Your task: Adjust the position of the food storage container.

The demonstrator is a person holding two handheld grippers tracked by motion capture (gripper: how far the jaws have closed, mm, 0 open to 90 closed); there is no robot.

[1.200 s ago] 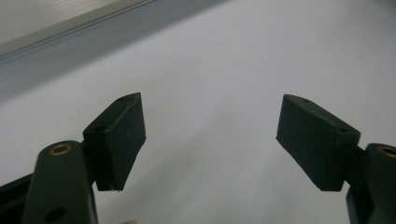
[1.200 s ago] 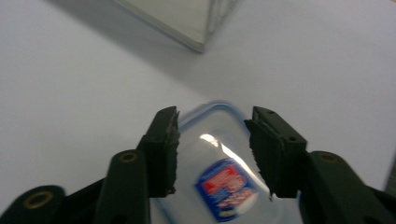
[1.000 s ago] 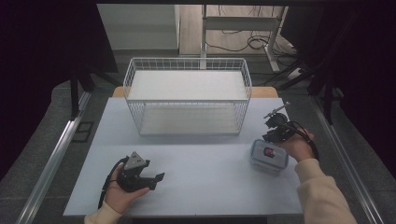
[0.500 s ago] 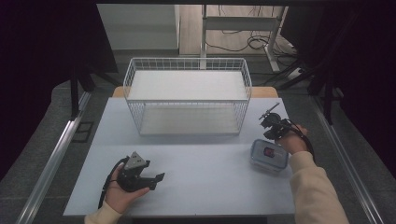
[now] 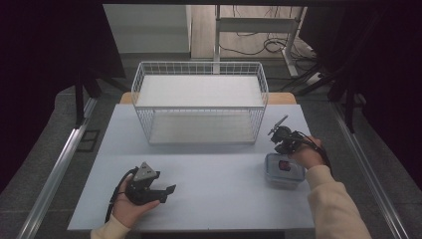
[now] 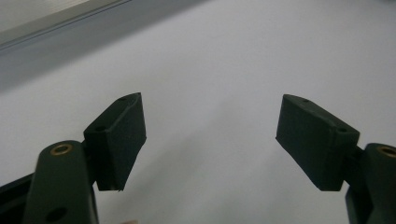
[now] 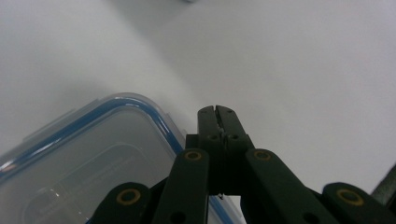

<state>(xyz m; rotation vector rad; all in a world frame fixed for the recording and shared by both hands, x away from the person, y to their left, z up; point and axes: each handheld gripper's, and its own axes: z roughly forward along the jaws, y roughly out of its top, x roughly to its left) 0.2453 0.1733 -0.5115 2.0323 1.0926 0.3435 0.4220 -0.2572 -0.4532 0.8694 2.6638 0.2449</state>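
A clear plastic food container (image 5: 284, 170) with a blue-rimmed lid (image 7: 84, 154) lies on the table at the right, something red inside it. My right gripper (image 5: 280, 141) hovers at the container's far edge, jaws shut with nothing between them; in the right gripper view its tips (image 7: 217, 113) sit just past the lid's corner. My left gripper (image 5: 166, 191) rests in a hand near the table's front left, jaws wide open over bare tabletop, as the left gripper view (image 6: 210, 135) shows.
A white wire basket (image 5: 199, 104) stands at the back middle of the pale table (image 5: 214, 199). A metal rail (image 5: 59, 169) runs along the left side. Cables and a desk frame (image 5: 259, 25) lie beyond on the floor.
My right gripper has moved left and slightly toward the basket, from above the container's right side to its far edge. The left gripper has stayed put.
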